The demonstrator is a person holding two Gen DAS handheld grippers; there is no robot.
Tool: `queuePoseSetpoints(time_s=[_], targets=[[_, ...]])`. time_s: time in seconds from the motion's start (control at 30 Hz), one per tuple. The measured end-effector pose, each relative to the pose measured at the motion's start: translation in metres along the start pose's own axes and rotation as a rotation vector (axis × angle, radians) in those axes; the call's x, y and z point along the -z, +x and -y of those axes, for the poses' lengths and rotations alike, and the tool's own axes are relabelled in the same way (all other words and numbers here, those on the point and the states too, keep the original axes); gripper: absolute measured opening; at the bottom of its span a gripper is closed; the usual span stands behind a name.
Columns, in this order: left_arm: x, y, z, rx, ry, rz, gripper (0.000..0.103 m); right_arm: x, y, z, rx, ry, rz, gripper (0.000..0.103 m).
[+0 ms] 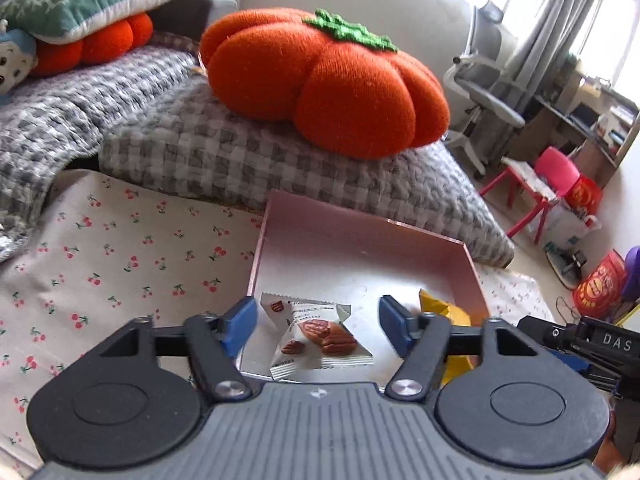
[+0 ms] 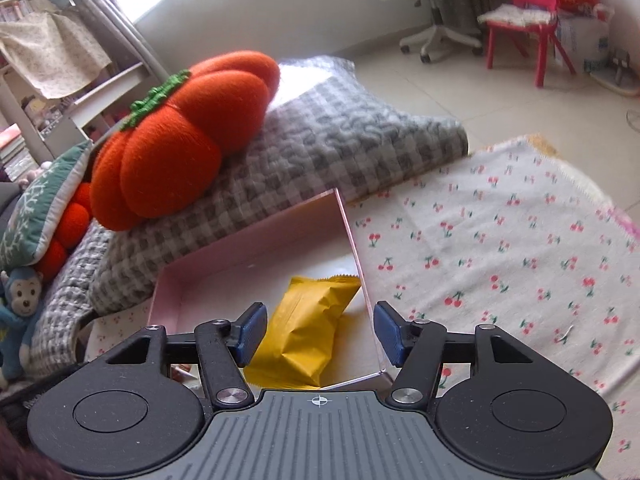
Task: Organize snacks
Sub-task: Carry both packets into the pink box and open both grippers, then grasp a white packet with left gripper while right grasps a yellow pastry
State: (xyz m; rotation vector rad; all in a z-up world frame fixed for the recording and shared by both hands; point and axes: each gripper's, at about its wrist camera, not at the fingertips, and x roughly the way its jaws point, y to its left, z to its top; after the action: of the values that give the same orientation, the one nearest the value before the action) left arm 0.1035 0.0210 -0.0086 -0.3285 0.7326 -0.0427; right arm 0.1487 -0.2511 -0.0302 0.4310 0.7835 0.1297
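A shallow pink box (image 1: 360,236) lies on the cherry-print cloth. Inside it rests a white nut packet (image 1: 316,336), between the spread blue pads of my left gripper (image 1: 316,326), which is open and not touching it. A yellow snack packet (image 1: 444,312) lies at the box's right side. In the right wrist view the same yellow packet (image 2: 308,332) lies in the pink box (image 2: 256,244), between the blue pads of my right gripper (image 2: 318,330). That gripper is open, and its pads stand clear of the packet.
A grey checked quilt (image 1: 248,148) with an orange pumpkin cushion (image 1: 320,80) lies just behind the box. The cherry-print cloth (image 2: 500,240) spreads to both sides. An office chair (image 1: 480,92) and a red child's chair (image 2: 528,20) stand on the tiled floor beyond.
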Motion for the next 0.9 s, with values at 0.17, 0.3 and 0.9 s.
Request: queuePoseSetpoints(time_s=[0.17,0.3,0.9], targets=[[0.009,-0.025,-0.001,-0.043,0.011,0.019,0.089,0.009,-0.025,-0.009,-0.031,-0.046,0.042,0.072],[0.010,-0.038,-0.008,-0.096,-0.026,0.018,0.096,0.022,-0.056,-0.016,-0.061,-0.096,0.102,0.085],[0.073,-0.066,0.000,-0.217,0.124,-0.071,0.102,0.103,-0.100,-0.043,-0.095,-0.457,0.054,0.101]])
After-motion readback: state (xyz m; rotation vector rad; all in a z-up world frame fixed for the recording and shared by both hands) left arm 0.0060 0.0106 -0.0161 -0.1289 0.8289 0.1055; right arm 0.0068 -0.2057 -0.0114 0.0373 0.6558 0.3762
